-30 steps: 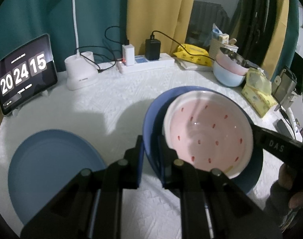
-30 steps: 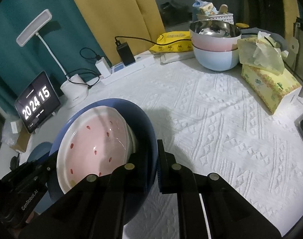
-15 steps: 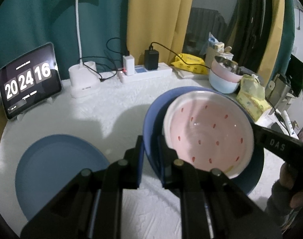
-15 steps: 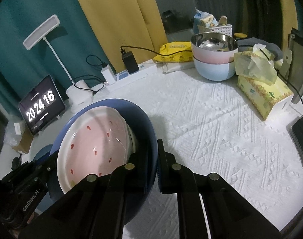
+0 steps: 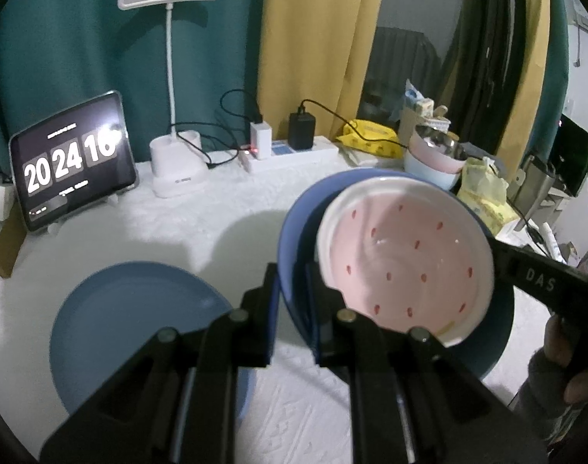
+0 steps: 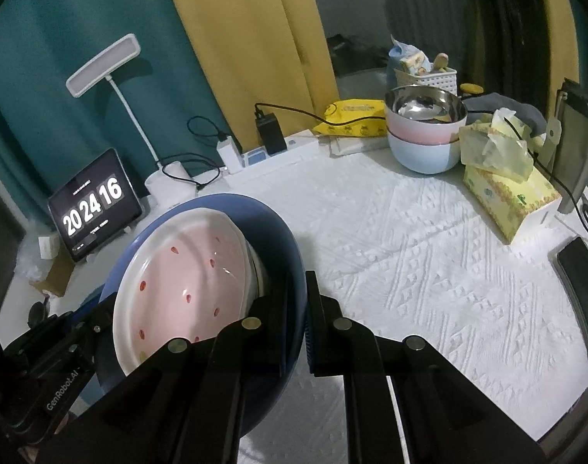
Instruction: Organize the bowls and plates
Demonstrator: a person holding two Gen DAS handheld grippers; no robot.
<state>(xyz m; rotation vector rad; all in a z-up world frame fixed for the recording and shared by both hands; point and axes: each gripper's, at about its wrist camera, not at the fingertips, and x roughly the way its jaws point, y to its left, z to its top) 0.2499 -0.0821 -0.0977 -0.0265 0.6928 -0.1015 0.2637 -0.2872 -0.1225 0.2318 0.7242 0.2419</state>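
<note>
A blue bowl [image 5: 298, 216] holds a pink bowl with red spots [image 5: 402, 259]; both are lifted above the white tablecloth. My left gripper [image 5: 292, 301] is shut on the blue bowl's rim on one side. My right gripper [image 6: 296, 317] is shut on the blue bowl's [image 6: 282, 239] rim on the opposite side, with the pink bowl [image 6: 185, 270] inside. A blue plate [image 5: 131, 328] lies flat on the table at the lower left. A stack of bowls [image 6: 425, 131], steel on pink on pale blue, stands at the back right.
A tablet clock [image 5: 71, 158], a white desk lamp [image 5: 174, 170] and a power strip [image 5: 290, 150] with chargers line the back edge. A yellow tissue box [image 6: 506, 193] and a phone [image 6: 582, 294] lie at the right.
Both grippers have raised the blue bowl with the pink bowl in it; the table and back objects sit lower and farther in view. The grips have not changed.
</note>
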